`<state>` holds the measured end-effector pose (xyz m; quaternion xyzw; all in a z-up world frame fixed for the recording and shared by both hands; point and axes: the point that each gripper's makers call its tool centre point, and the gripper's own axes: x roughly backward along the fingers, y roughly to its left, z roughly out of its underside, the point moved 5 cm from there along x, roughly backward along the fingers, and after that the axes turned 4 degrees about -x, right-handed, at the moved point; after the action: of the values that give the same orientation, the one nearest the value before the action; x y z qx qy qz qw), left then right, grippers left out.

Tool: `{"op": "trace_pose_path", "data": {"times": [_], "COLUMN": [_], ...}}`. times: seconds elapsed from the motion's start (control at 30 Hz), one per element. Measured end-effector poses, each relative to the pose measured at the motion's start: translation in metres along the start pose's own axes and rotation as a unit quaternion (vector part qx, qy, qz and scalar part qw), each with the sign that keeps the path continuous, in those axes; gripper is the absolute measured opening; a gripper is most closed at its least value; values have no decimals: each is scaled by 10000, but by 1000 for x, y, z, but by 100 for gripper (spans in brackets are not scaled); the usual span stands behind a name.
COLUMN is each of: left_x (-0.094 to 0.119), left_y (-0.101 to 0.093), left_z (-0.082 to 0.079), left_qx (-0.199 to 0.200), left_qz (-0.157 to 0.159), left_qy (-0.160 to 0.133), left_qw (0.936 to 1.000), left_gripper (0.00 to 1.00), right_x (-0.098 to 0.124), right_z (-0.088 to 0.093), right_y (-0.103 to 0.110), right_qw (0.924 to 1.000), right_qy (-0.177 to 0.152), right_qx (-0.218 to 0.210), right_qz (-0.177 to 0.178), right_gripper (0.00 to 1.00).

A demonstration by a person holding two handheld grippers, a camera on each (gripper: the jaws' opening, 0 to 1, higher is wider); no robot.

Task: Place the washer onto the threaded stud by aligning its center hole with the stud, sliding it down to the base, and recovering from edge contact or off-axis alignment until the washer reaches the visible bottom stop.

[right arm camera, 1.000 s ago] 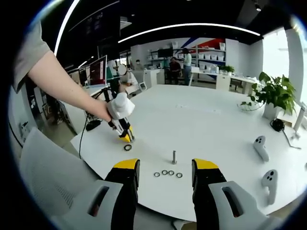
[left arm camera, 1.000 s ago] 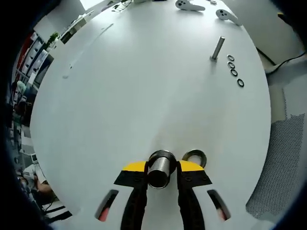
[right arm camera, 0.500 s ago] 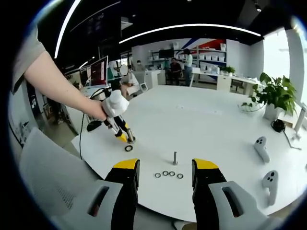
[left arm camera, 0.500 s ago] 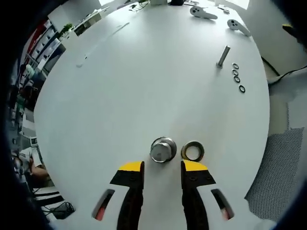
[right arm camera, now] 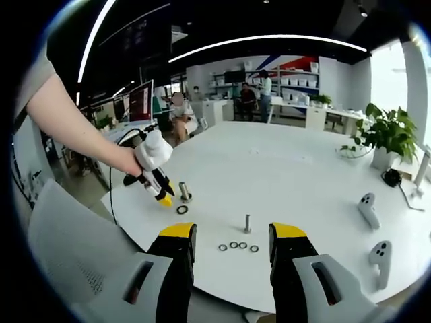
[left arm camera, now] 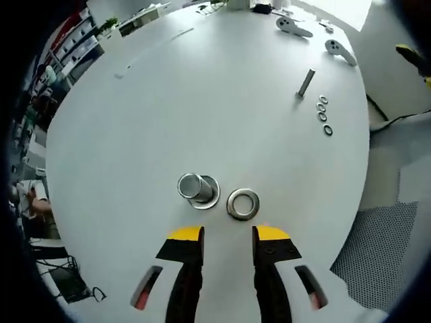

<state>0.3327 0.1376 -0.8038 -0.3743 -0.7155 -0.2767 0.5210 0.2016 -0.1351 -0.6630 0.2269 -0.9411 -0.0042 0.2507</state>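
Observation:
A thick metal stud (left arm camera: 196, 188) stands upright on its round base on the white table (left arm camera: 202, 101). A large washer (left arm camera: 242, 204) lies flat just to its right. My left gripper (left arm camera: 227, 235) hangs open a little short of both, with nothing between its fingers. In the right gripper view the same stud (right arm camera: 184, 193) and washer (right arm camera: 182, 209) sit at the table's near left, and a hand holds the left gripper (right arm camera: 163, 199) beside them. My right gripper (right arm camera: 233, 235) is open, well back from the table edge.
A thin stud (right arm camera: 247, 224) stands near the table edge with a row of small washers (right arm camera: 237, 246) in front of it. Two white controllers (right arm camera: 366, 207) lie to the right and a potted plant (right arm camera: 387, 134) beyond. A mesh chair (left arm camera: 387, 256) stands by the table.
The left gripper has opened, let go of the thick stud and drawn back; the stud now stands free beside the washer. The right gripper has stayed in place.

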Motion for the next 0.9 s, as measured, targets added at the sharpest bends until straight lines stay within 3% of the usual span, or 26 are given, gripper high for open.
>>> {"op": "trace_pose_path", "data": {"times": [0.23,0.33,0.43,0.5,0.57,0.9], "left_x": [-10,-14,-17,-19,-20,-28], "left_y": [-7,-9,-8,-9,-8,-10], "left_z": [-4,-7,-6,-4,-2,-9], "left_qx": [319,942,1271,1250,949,1237], "left_qz": [-48,-48,-54,-86,-297,-310], "left_qy": [-137,-342,-459,-407,-300,-554], "left_qw": [9994,9950,9908,9913,9946,9903], "left_gripper": [27,27,28,28,28,26], "right_x": [0,0,1,1,0,0], "right_z": [-1,-1,-1,-1,-1,-1], "right_y": [-1,-1,-1,-1,-1,-1], "right_qw": [10000,10000,10000,10000,10000,10000], "right_qy": [-27,-30,-46,-46,-36,-44], "right_qx": [-25,-11,-29,-28,-14,-25], "right_qz": [34,36,51,50,43,23], "right_gripper": [46,46,46,46,46,46]}}
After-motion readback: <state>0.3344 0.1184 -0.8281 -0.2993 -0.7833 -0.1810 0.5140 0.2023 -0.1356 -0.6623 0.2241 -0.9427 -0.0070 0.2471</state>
